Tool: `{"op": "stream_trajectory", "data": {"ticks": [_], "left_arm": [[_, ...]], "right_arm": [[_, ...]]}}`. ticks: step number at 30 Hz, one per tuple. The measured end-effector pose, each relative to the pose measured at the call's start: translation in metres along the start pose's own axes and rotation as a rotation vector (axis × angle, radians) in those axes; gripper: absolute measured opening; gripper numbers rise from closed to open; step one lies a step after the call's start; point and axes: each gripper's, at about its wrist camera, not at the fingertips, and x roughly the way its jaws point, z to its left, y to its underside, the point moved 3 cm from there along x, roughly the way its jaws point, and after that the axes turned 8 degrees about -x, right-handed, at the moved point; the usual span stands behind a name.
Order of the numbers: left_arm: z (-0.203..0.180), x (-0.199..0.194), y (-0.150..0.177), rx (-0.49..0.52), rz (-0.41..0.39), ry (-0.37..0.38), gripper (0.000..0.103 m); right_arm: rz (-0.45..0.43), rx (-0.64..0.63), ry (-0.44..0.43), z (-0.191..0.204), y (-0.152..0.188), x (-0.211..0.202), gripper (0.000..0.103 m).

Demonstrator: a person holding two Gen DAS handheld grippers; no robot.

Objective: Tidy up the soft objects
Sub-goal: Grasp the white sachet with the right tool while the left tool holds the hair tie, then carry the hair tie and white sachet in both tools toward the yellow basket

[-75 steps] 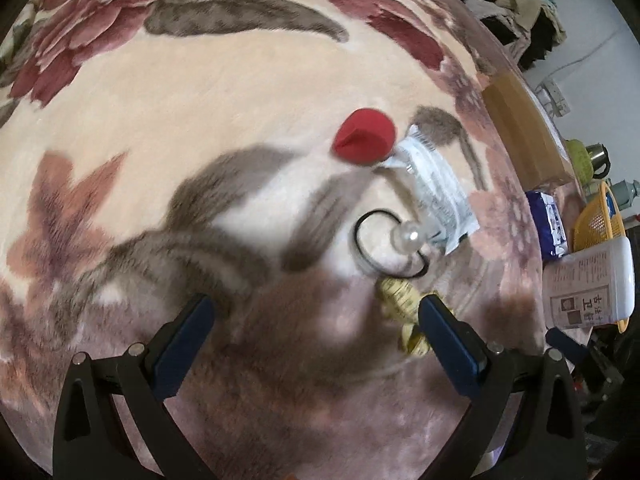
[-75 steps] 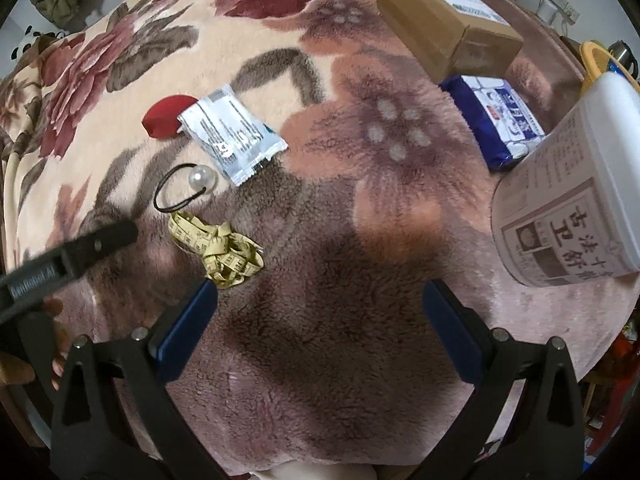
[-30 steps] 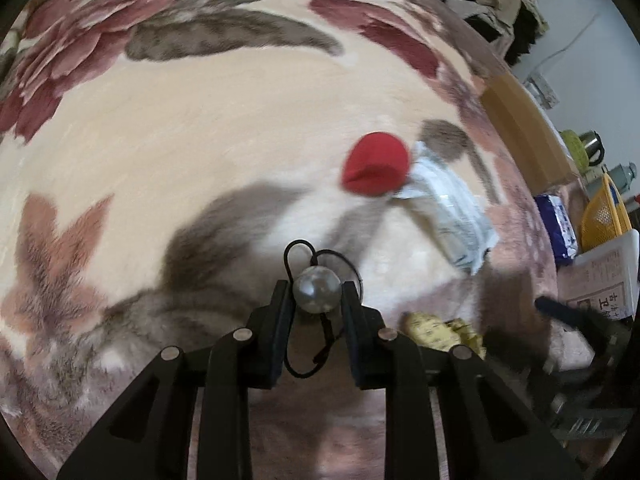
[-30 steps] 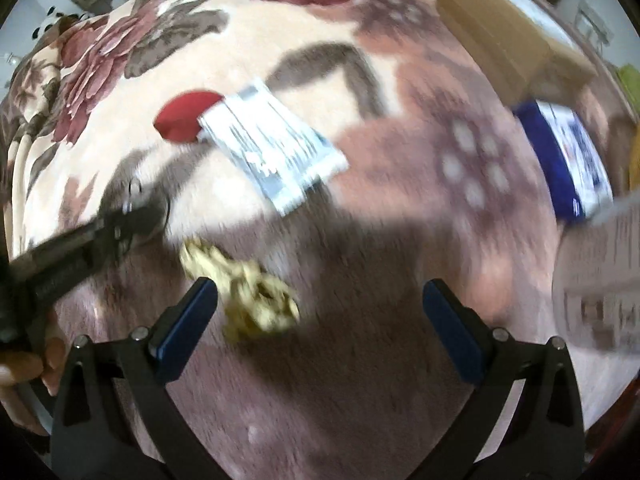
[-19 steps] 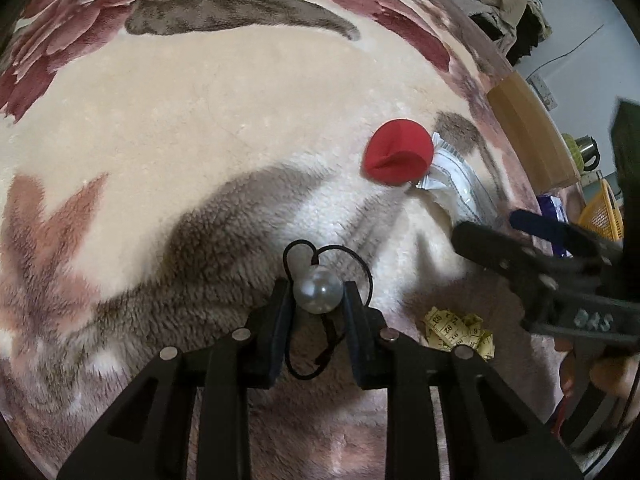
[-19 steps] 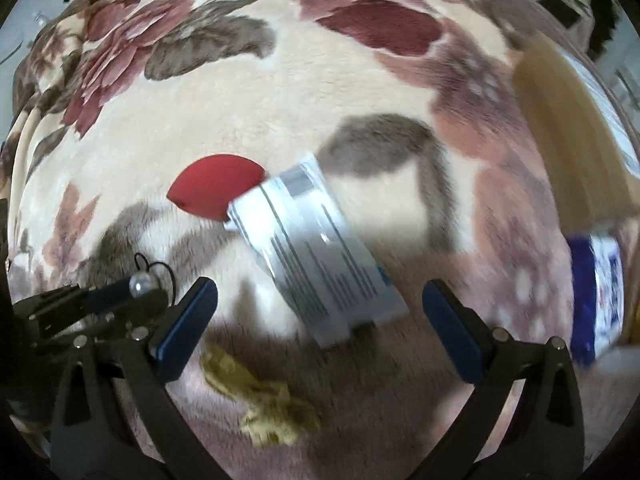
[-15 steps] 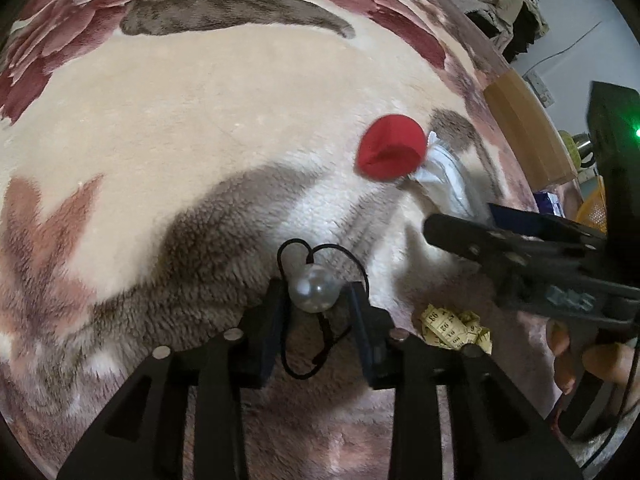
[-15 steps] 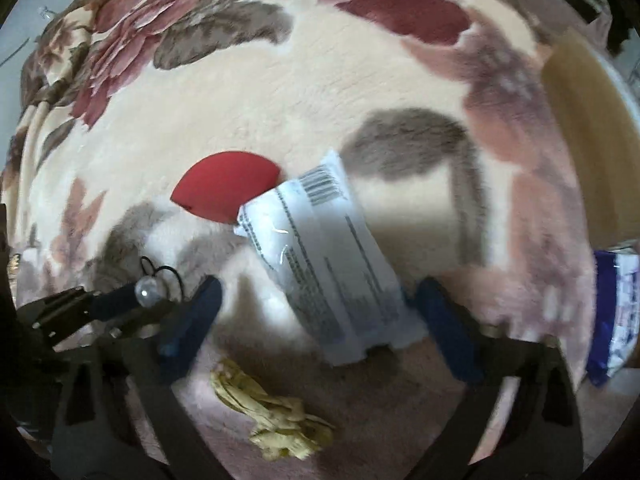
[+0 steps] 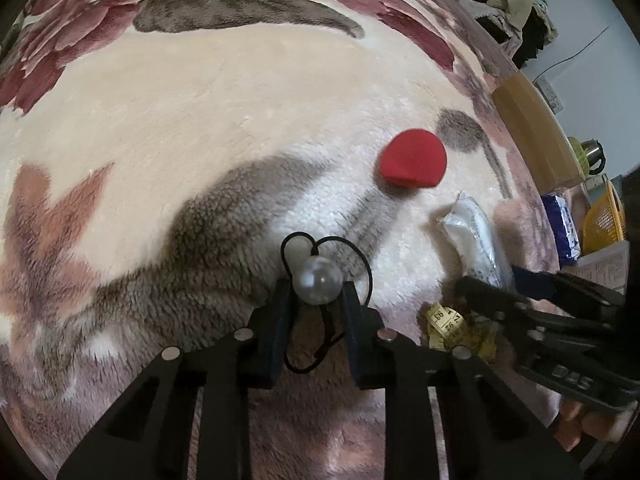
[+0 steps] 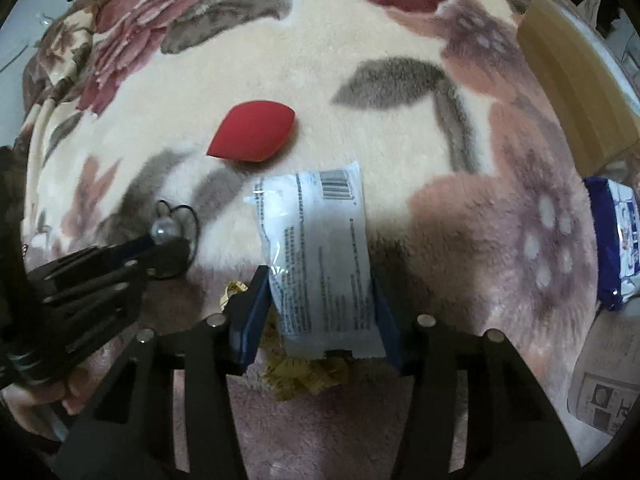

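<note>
Your left hand-held gripper (image 9: 316, 300) pinched pearl bead of black hair tie (image 9: 318, 280), loop lying on floral fleece blanket (image 9: 200, 120). Your right hand-held gripper (image 10: 322, 308) had jaws just closing, pads pressed on both sides of white plastic packet (image 10: 316, 256). Yellow tape measure (image 10: 304, 372) bunched under packet's near end. Red sponge (image 10: 252, 132) lay just beyond packet, apart. Blue pack (image 10: 616, 240) and cardboard box (image 10: 572, 92) far right.
</note>
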Motion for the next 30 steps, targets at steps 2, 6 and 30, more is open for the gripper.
{"op": "stream_trajectory", "data": {"ticks": [2,6,30], "left_arm": [[0.000,0.000,-0.001,0.000,0.003,0.000,0.024],[0.000,-0.001,-0.001,0.001,0.003,0.001,0.024],[-0.007,-0.016,-0.001,0.001,-0.087,-0.043,0.040]], "right_arm": [[0.032,0.004,0.007,-0.001,-0.003,0.010,0.053],[-0.009,0.033,-0.017,-0.005,-0.002,0.008,0.046],[-0.100,0.059,-0.079,0.015,0.044,-0.038,0.045]]}}
